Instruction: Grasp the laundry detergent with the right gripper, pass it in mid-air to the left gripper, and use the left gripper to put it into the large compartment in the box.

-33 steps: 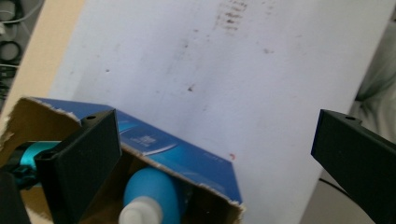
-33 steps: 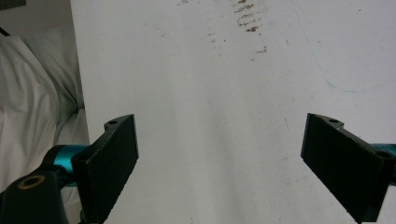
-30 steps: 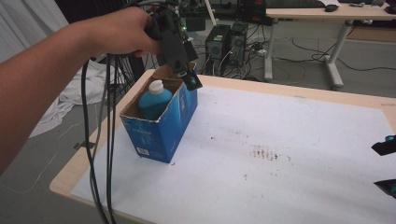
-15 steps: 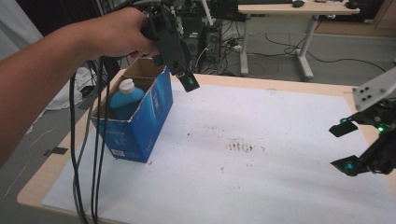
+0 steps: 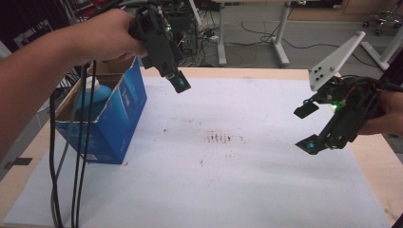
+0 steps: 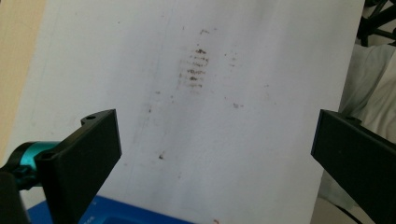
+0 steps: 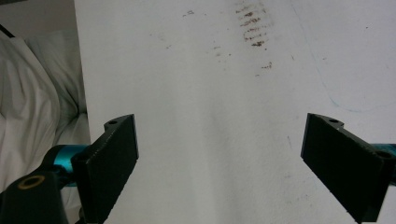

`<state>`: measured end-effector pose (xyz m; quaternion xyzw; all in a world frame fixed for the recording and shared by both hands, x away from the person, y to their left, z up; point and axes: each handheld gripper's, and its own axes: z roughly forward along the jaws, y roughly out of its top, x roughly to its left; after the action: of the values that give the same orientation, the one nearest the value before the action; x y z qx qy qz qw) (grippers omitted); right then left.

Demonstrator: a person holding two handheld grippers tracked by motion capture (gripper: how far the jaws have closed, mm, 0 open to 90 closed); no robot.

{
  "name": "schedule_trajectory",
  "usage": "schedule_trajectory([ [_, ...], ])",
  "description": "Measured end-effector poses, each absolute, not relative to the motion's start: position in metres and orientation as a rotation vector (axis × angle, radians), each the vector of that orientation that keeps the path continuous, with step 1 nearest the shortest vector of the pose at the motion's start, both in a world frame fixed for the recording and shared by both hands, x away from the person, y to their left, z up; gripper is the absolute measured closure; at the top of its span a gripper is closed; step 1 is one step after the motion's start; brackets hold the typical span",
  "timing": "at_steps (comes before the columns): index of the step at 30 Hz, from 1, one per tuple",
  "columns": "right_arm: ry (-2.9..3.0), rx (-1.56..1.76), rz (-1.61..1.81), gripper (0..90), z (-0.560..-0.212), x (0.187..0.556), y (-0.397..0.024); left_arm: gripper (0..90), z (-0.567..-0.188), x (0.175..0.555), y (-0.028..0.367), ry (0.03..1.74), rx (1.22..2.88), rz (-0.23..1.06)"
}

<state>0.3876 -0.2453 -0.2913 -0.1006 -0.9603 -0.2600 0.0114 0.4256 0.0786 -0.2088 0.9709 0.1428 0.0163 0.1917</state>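
A blue box (image 5: 107,118) stands at the left edge of the table (image 5: 375,156), on the white sheet (image 5: 237,185) that covers most of the top. A blue bottle (image 5: 92,97) with a white cap stands inside the box. The left gripper (image 5: 178,83) is held in the air just past the box's right wall, near the far edge. Its jaws are spread wide and nothing is held in them. The right gripper (image 5: 306,126) hangs above the right edge, well apart from the box. Its jaws are wide open too, and empty.

The bottle looks like the thing to be worked on next. The left gripper should be brought back over the box and lowered straight down. The neck under the cap should be squeezed gently. The box can be steadied with the right gripper so it is not tipped.
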Motion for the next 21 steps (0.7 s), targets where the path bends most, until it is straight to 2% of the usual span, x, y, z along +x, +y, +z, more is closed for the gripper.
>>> schedule_trajectory([
  [8, -2.997, -0.302, -0.793, 10.6, -0.293, 0.391, -0.239, 1.6, -0.239, 0.429, 0.061, 0.364, 2.73, 0.005],
  [21, -2.997, -0.314, -0.779, 10.6, -0.295, 0.395, -0.238, 1.6, -0.268, 0.425, 0.044, 0.326, 2.728, 0.027],
])
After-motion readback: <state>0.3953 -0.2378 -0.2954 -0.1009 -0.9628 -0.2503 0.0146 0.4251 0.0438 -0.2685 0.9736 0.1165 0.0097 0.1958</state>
